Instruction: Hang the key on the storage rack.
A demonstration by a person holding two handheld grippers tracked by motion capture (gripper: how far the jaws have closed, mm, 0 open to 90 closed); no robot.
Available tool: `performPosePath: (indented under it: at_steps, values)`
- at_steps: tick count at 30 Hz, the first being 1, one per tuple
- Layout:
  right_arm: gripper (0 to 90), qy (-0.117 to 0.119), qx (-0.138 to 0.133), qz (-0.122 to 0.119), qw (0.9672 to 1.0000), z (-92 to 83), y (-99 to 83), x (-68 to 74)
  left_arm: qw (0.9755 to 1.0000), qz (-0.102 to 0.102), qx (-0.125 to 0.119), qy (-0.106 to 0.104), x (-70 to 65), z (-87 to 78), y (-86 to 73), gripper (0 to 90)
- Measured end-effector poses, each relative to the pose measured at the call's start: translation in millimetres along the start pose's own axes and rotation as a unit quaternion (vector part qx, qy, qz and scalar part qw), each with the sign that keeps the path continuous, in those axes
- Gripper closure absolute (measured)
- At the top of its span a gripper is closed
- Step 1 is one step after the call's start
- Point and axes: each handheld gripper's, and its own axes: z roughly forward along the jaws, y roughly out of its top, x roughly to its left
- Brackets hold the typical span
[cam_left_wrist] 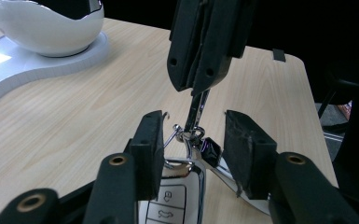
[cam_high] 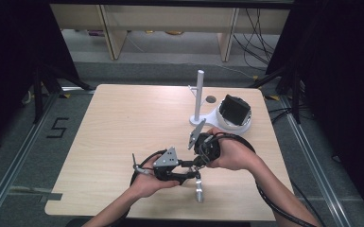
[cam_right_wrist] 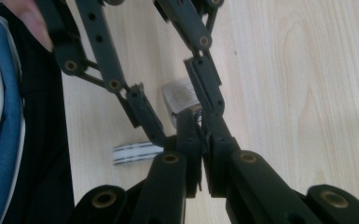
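Observation:
A chrome key fob (cam_left_wrist: 179, 191) with buttons lies on the wooden table (cam_high: 123, 123), and its key ring (cam_left_wrist: 189, 133) is lifted above it. My right gripper (cam_left_wrist: 199, 84) comes down from above, shut on the ring's thin metal link. My left gripper (cam_left_wrist: 193, 140) has its jaws on either side of the fob's chrome top, with gaps showing at the pads. In the high view both grippers meet near the table's front centre: the left gripper (cam_high: 191, 172), the right gripper (cam_high: 198, 163), and the silvery fob (cam_high: 198, 190) below them. In the right gripper view, my shut right gripper (cam_right_wrist: 200, 135) points down between the left gripper's jaws.
A white stand with an upright post (cam_high: 199, 94) and a white bowl-shaped holder (cam_high: 235, 118) with a dark object in it sit at the back right; the same white bowl (cam_left_wrist: 46, 28) is far left in the left gripper view. A small striped strip (cam_right_wrist: 135, 153) lies on the table.

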Motion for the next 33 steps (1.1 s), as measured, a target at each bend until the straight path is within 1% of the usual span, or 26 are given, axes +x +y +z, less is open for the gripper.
performPosePath:
  at_steps: [3,4,5,6,8,9,10,11,12,13,14,15,17,18,20,21,22,24,25,26,27,28,30,31,32,33]
  values:
    - [87.5,0.001,-0.001,-0.001,1.0,-3.0,3.1,1.8,0.9999,-0.012,-0.012,-0.004,0.1,1.2,-0.8,64.2]
    - [87.5,0.001,-0.001,-0.001,1.0,-3.0,3.1,1.8,0.9998,-0.011,-0.012,-0.005,0.8,1.0,-0.7,64.2]
    - [87.6,0.002,-0.006,-0.01,0.9999,-2.5,3.7,1.1,0.9998,-0.011,-0.015,-0.005,1.3,0.7,-0.6,65.9]
    - [87.5,-0.001,-0.002,0.002,1.0,-3.9,3.8,2.7,0.9997,-0.014,-0.019,-0.005,1.4,0.7,-0.5,68.3]
    - [87.5,0.002,-0.005,-0.007,1.0,-4.8,4.8,2.4,0.9998,-0.015,-0.015,-0.005,1.9,-0.7,0.0,72.5]
    - [87.5,0.0,-0.004,-0.001,1.0,-5.7,5.0,3.7,0.9997,-0.015,-0.019,-0.01,2.4,-0.5,-0.1,73.4]
    - [87.5,0.001,-0.009,-0.008,0.9999,-5.3,5.3,3.0,0.9996,-0.019,-0.02,-0.008,1.5,-1.2,0.1,74.5]
    - [87.5,-0.001,-0.002,-0.001,1.0,-6.1,5.4,4.3,0.9995,-0.024,-0.018,-0.008,0.7,-2.2,0.6,78.4]
    - [87.5,-0.001,-0.005,-0.004,1.0,-5.8,5.4,4.0,0.9996,-0.016,-0.022,-0.011,2.4,-2.0,0.9,79.8]
    - [87.5,0.001,-0.009,-0.008,0.9999,-5.6,5.2,3.1,0.9995,-0.017,-0.022,-0.015,2.2,-2.2,1.0,82.4]
    - [87.5,0.001,-0.005,-0.004,1.0,-5.9,4.9,3.6,0.9994,-0.024,-0.019,-0.014,0.1,-2.7,0.9,82.9]
    - [87.5,0.002,-0.004,0.002,1.0,-6.6,4.5,4.4,0.9997,-0.017,-0.014,-0.011,0.0,-3.2,1.7,83.2]
    - [87.5,0.004,-0.007,-0.008,0.9999,-6.4,4.7,4.2,0.9998,-0.014,-0.013,-0.01,-0.5,-3.0,1.9,83.6]
    - [87.4,0.006,-0.007,-0.001,1.0,-6.5,4.8,5.6,0.9998,-0.01,-0.012,-0.012,-0.6,-3.2,2.1,83.8]
    - [87.4,0.012,-0.008,-0.001,0.9999,-6.5,5.3,5.7,0.9999,0.0,-0.008,-0.01,-1.1,-3.3,2.8,84.6]
    - [90.0,0.012,-0.013,-0.008,0.9998,-6.7,5.7,4.7,0.9998,0.019,0.003,0.003,0.9,-4.5,3.7,86.3]
    - [90.0,0.011,-0.03,-0.019,0.9993,-7.7,6.7,2.3,0.9998,0.017,0.003,0.004,0.5,-4.3,3.3,86.5]
    - [90.0,0.015,-0.027,-0.016,0.9994,-10.1,6.9,3.1,0.9999,0.014,0.003,0.007,1.7,-5.2,2.8,86.5]
    - [90.0,0.012,-0.035,-0.024,0.999,-10.8,7.2,2.0,0.9999,0.014,0.003,0.01,2.6,-6.2,3.2,86.5]
    - [90.0,0.013,-0.033,-0.014,0.9993,-12.3,6.8,3.0,1.0,0.007,-0.002,0.005,3.4,-6.3,3.4,86.6]
    - [87.8,0.012,-0.037,-0.009,0.9992,-14.0,6.3,3.0,1.0,-0.003,-0.001,0.009,2.4,-8.0,4.3,86.6]
    - [84.5,0.006,-0.052,-0.003,0.9986,-15.9,5.4,2.2,0.9997,-0.018,-0.016,0.003,1.3,-7.8,4.8,86.6]
    - [78.4,-0.01,-0.099,-0.005,0.995,-19.8,3.3,-0.8,0.9998,-0.009,-0.017,0.01,2.8,-11.6,7.3,86.6]
    - [76.8,-0.011,-0.116,0.008,0.9932,-22.7,1.5,-1.3,0.9996,-0.011,-0.021,0.015,2.8,-13.2,8.2,86.6]
    - [75.3,-0.017,-0.127,0.016,0.9916,-25.8,-0.9,-2.9,0.9996,-0.007,-0.024,0.012,4.1,-14.5,9.0,86.6]
    - [74.3,-0.025,-0.14,0.021,0.9896,-27.9,-3.6,-4.0,0.9994,-0.008,-0.023,0.022,3.7,-16.3,9.8,86.6]
